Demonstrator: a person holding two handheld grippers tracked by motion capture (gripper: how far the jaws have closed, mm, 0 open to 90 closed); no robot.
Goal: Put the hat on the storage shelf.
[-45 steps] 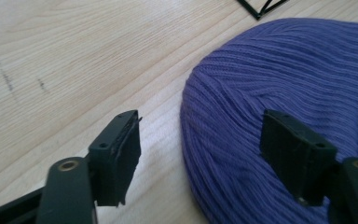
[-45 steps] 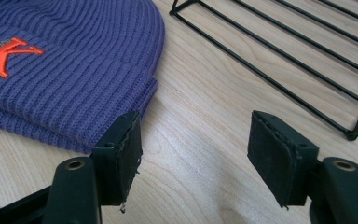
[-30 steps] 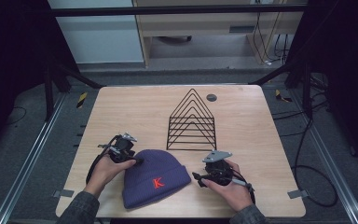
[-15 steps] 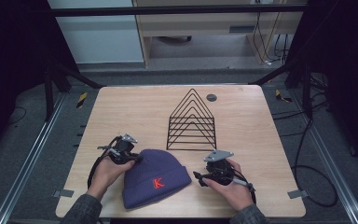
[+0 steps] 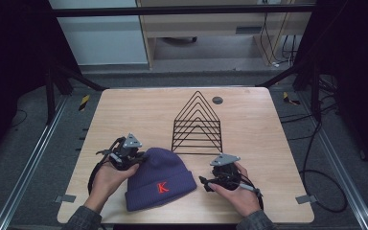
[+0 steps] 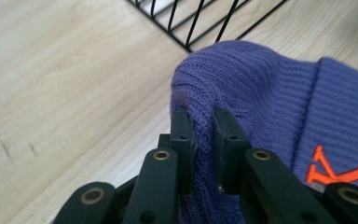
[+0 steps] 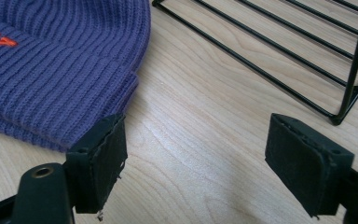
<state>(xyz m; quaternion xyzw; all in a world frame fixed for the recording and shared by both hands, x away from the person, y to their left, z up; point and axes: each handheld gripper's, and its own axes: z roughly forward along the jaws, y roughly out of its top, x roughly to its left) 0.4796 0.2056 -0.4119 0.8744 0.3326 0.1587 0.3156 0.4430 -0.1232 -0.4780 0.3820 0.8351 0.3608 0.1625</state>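
A purple knit beanie (image 5: 159,178) with an orange K lies flat near the table's front edge. My left gripper (image 5: 139,155) is at the hat's upper left corner. Its jaws are shut on a pinched fold of the beanie (image 6: 242,88), seen close in the left gripper view, where my left gripper (image 6: 203,116) clamps the knit. My right gripper (image 5: 205,182) sits just right of the hat's cuff, open. In the right gripper view my right gripper (image 7: 193,154) has bare wood between its wide-apart pads, with the beanie's cuff (image 7: 51,79) beside the left pad.
A black wire rack (image 5: 197,125) shaped like nested triangles stands just behind the hat, mid-table; its bars (image 7: 279,51) run close ahead of my right gripper. A small dark disc (image 5: 217,100) lies near the far edge. The table's front edge is close to both hands.
My left gripper has slid slightly along the hat's left corner, holding the knit. The right gripper has barely moved and stays open beside the cuff.
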